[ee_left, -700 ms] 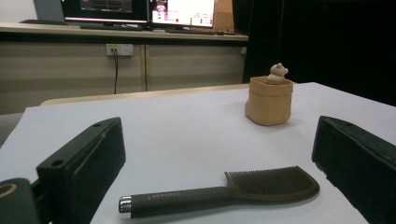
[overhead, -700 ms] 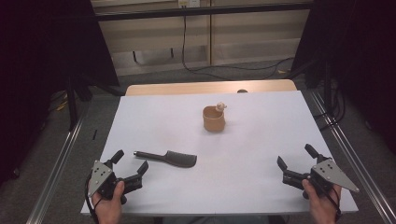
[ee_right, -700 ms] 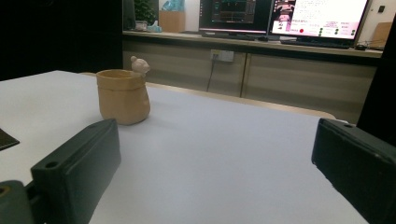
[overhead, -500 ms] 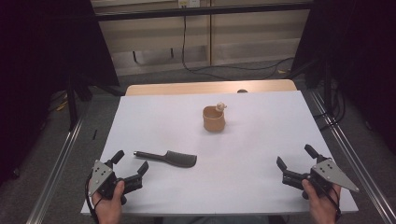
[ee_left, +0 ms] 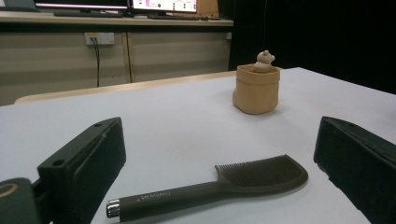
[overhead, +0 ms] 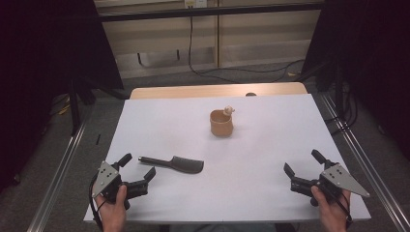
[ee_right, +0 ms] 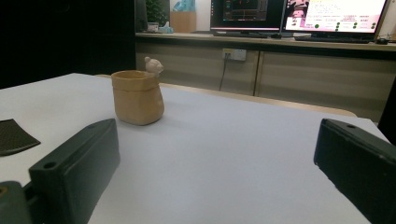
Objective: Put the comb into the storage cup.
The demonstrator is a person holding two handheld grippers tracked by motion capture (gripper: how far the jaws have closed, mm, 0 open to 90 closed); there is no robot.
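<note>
At the near left corner of the desk [overhead: 270, 145], the left gripper [overhead: 138, 170] rests low in a hand [overhead: 113, 212], jaws spread wide with nothing between them. At the near right corner, the right gripper [overhead: 302, 162] sits in the other hand [overhead: 331, 210], its jaws likewise wide apart and empty. The two grippers are well apart, each pointing toward the far edge and slightly inward.

Just beyond the left gripper lies the comb [overhead: 174, 163], flat on the white desk, nearer the near edge than the far one and left of the middle. Its handle points toward the left edge, its toothed head toward the middle. In the left gripper view the comb [ee_left: 219, 189] lies crosswise close ahead of the jaws, near them but untouched, teeth facing the far edge and a metal cap at the handle's end. In the right gripper view a corner of the comb's head [ee_right: 14, 135] shows at the left.

Farther off, about the middle of the desk and toward the far edge, stands a tan pot [overhead: 221, 123], upright, with a small pale figure [overhead: 228, 110] on its rim. It is well apart from the comb and both grippers.

Past the far edge, a strip of bare wood tabletop [overhead: 217, 91] shows.
</note>
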